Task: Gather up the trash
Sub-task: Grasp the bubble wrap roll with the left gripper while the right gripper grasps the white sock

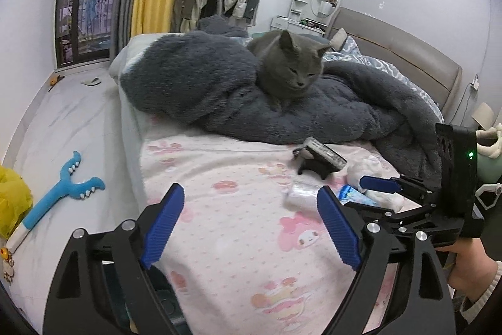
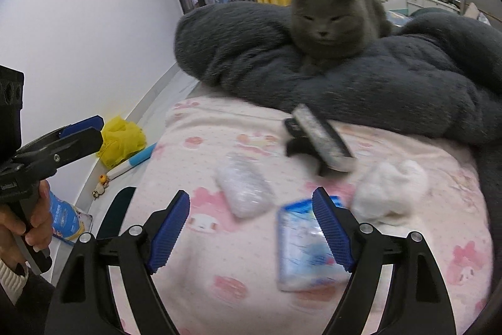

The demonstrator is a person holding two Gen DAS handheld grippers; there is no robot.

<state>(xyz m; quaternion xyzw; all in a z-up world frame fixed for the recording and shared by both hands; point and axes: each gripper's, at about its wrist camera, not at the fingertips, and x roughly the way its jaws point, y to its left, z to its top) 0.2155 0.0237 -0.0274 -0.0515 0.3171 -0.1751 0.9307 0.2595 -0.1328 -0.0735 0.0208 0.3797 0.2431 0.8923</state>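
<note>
Left wrist view: your left hand-held gripper (image 1: pixel 251 228) stands wide open over the pink sheet (image 1: pixel 238 240), nothing between its pads. Ahead and to the right lie a clear wrapper (image 1: pixel 299 193), a blue-white pack (image 1: pixel 346 192) and a white wad (image 1: pixel 364 167), all near a black brush (image 1: pixel 323 160). Your right hand-held gripper (image 1: pixel 376 184) reaches in from the right above that trash. A cat (image 1: pixel 288 68) sits on the grey blanket (image 1: pixel 194 77).

Right wrist view: your right hand-held gripper (image 2: pixel 251 228) is open, empty. Blue-white pack (image 2: pixel 306 250) lies on the sheet (image 2: pixel 194 272) just by the right pad (image 2: pixel 332 231), partly behind it. Wrapper (image 2: pixel 244 189) left of it, wad (image 2: pixel 392 190) right, brush (image 2: pixel 317 140) beyond. Frame blurred. Left hand-held gripper (image 2: pixel 78 131) at left edge; only one finger shows.
</note>
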